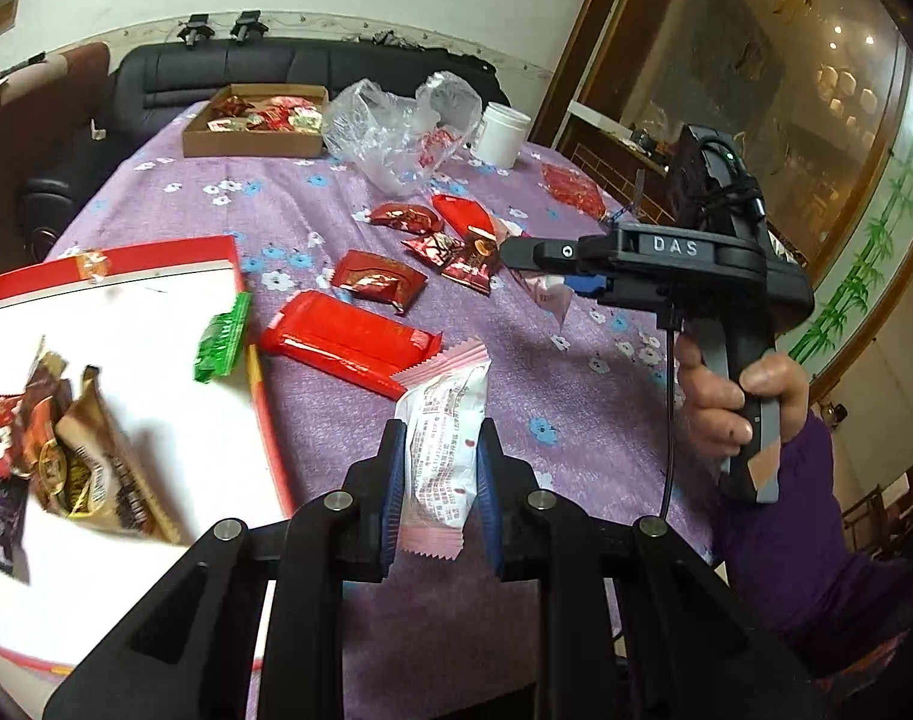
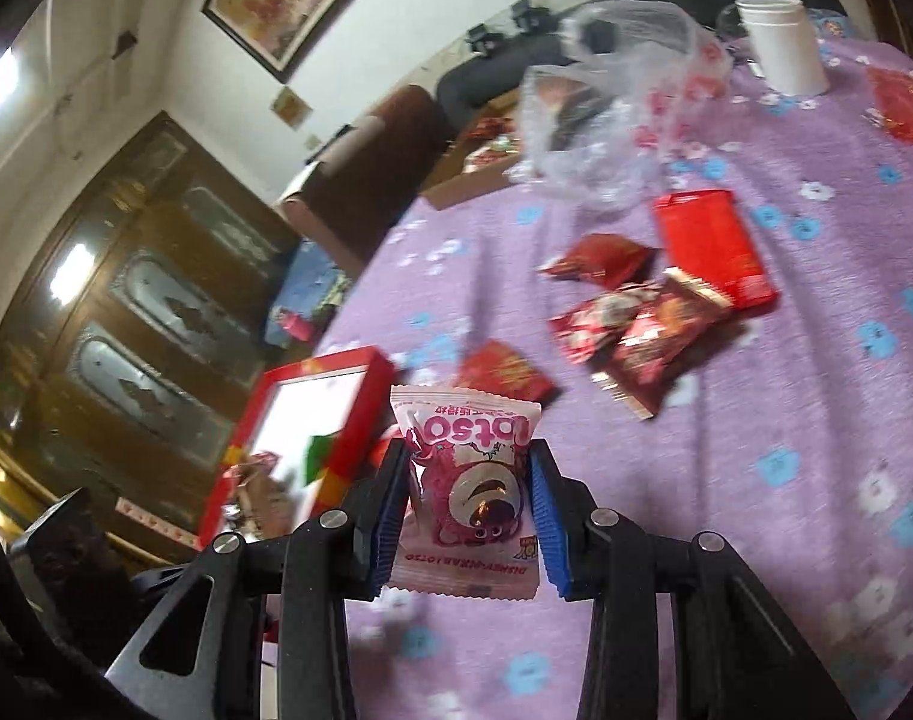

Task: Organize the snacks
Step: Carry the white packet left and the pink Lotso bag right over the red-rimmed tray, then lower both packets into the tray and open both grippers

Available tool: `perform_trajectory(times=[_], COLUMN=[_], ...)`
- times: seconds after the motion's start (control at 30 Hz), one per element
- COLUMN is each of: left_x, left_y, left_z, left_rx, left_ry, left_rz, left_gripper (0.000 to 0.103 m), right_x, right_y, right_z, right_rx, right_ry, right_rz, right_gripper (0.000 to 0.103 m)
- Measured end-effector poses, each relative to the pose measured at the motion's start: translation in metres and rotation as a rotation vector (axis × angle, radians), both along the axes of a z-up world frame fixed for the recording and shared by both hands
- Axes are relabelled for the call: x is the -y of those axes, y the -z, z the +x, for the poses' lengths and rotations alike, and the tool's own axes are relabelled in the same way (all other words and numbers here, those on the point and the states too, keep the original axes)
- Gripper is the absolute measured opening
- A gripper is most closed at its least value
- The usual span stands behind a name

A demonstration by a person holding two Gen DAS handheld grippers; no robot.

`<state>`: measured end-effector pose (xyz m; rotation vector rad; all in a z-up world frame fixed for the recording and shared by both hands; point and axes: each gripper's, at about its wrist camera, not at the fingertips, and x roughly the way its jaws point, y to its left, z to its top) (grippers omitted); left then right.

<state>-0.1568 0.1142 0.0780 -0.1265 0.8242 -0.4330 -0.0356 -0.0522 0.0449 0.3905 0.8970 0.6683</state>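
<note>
left claw clamped on a pink-and-white snack packet, label side up, held above the purple flowered tablecloth just off the right edge of the red-rimmed white tray. right claw likewise closed on a pink bear-print packet, hanging over the cloth toward the tray's far corner; seen from the left wrist as a black tool in a hand, its tips hard to read there.

already lying in the tray: brown and dark wrappers at the near left side, a green packet draped over the right rim. still loose on the cloth: a long red bar beside the tray, several small red packets toward the middle, a clear plastic bag, a white jar and a cardboard box of sweets at the far edge.

step in hand, by judgement: carrying two packets to the tray. next move calls for swinging each claw over the rim, lowering onto bare white floor, then opening without snagging the green packet.
</note>
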Motion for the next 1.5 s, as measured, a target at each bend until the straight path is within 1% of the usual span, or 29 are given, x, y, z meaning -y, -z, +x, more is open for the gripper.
perform_trajectory(times=[0.1, 0.2, 0.43, 0.6, 0.7, 0.93, 1.0, 1.2, 1.4, 1.5], left_x=[-0.011, -0.026, -0.072, -0.105, -0.121, -0.151, -0.156, -0.160, -0.158, -0.159], left_y=[0.000, 0.001, -0.002, -0.005, -0.007, -0.013, -0.014, -0.015, -0.013, -0.009], left_z=[-0.011, -0.021, -0.044, -0.047, -0.043, -0.029, -0.023, -0.007, 0.008, 0.015], left_rx=[0.004, 0.004, 0.021, 0.041, 0.057, 0.095, 0.101, 0.118, 0.127, 0.117], left_ry=[-0.013, -0.044, -0.151, -0.255, -0.310, -0.445, -0.468, -0.502, -0.520, -0.526], left_rz=[-0.008, -0.017, -0.028, -0.015, -0.003, 0.078, 0.101, 0.150, 0.191, 0.197], left_gripper=[0.019, 0.019, 0.019, 0.019, 0.019, 0.019, 0.019, 0.019, 0.020, 0.020], right_x=[-0.018, -0.040, -0.091, -0.119, -0.132, -0.173, -0.188, -0.225, -0.242, -0.246], right_y=[-0.001, 0.001, 0.008, 0.010, 0.010, 0.006, 0.004, 0.001, 0.000, 0.001], right_z=[-0.009, -0.014, -0.022, -0.032, -0.033, -0.035, -0.037, -0.041, -0.036, -0.031], right_rx=[-0.002, -0.005, -0.012, -0.010, -0.006, 0.012, 0.027, 0.078, 0.146, 0.168], right_ry=[-0.032, -0.067, -0.162, -0.220, -0.243, -0.334, -0.366, -0.429, -0.416, -0.405], right_rz=[0.007, -0.019, -0.036, -0.047, -0.053, -0.082, -0.095, -0.128, -0.168, -0.166], right_gripper=[0.039, 0.039, 0.039, 0.039, 0.039, 0.039, 0.039, 0.039, 0.039, 0.039])
